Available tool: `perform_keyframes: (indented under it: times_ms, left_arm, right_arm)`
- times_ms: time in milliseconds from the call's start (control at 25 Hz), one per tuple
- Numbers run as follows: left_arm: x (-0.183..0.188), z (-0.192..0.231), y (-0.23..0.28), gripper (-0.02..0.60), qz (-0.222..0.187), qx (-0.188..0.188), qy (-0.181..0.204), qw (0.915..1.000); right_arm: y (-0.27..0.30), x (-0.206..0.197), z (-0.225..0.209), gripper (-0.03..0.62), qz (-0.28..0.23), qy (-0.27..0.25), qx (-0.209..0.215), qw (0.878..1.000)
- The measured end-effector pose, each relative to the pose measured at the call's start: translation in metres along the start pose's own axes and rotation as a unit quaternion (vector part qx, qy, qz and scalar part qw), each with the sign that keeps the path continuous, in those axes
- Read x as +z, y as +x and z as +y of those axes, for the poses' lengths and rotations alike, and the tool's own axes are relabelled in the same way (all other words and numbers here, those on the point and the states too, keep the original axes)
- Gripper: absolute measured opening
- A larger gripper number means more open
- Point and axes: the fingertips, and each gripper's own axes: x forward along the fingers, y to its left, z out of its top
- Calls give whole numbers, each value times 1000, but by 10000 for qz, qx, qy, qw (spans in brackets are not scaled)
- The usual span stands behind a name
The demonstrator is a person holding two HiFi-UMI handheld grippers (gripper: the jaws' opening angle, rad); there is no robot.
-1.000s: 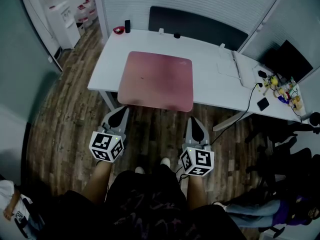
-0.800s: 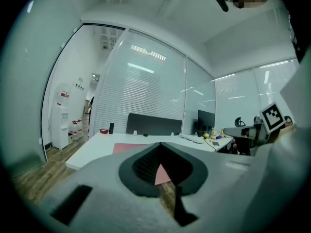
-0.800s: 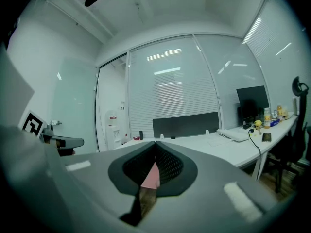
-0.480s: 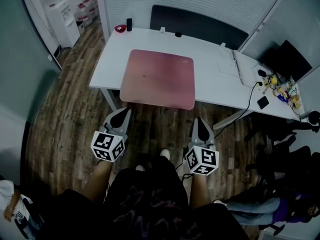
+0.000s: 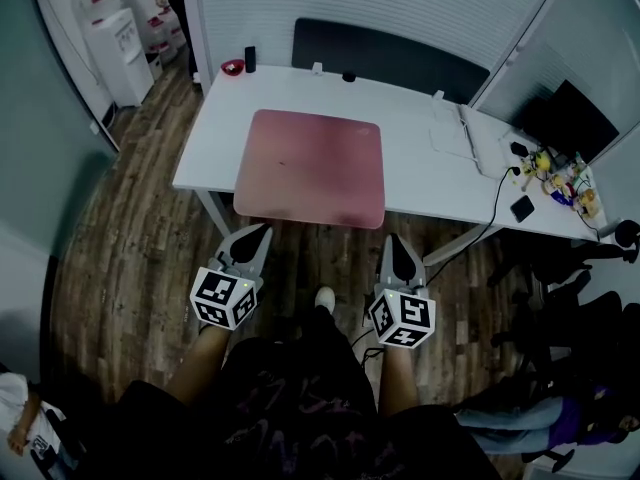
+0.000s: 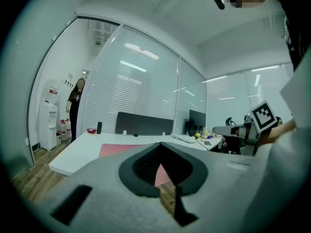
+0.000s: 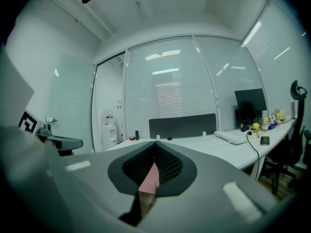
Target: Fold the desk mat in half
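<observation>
Head view: left gripper [image 5: 260, 232] and right gripper [image 5: 396, 242] both clenched, empty, short of desk [image 5: 425, 183] near edge; pink mat [image 5: 310, 168] flat, untouched.

Desk mat [image 5: 310, 166] laid on the table [image 5: 410, 183], left of centre.
From the mat, a bowl [image 5: 233, 65] was set at 11 o'clock and a keyboard [image 5: 465, 133] at 2 o'clock; the left gripper [image 5: 262, 230] was held at 7 o'clock and the right gripper [image 5: 397, 240] at 5 o'clock, before the near edge.
</observation>
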Motion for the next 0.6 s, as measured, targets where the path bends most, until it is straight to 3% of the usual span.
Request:
perform_keyframes:
  times_ms: [600]
  left_arm:
    - [10, 52, 72, 2, 237, 464, 20, 9986]
  right_arm:
    - [92, -8, -36, 6, 200, 182, 252, 9993]
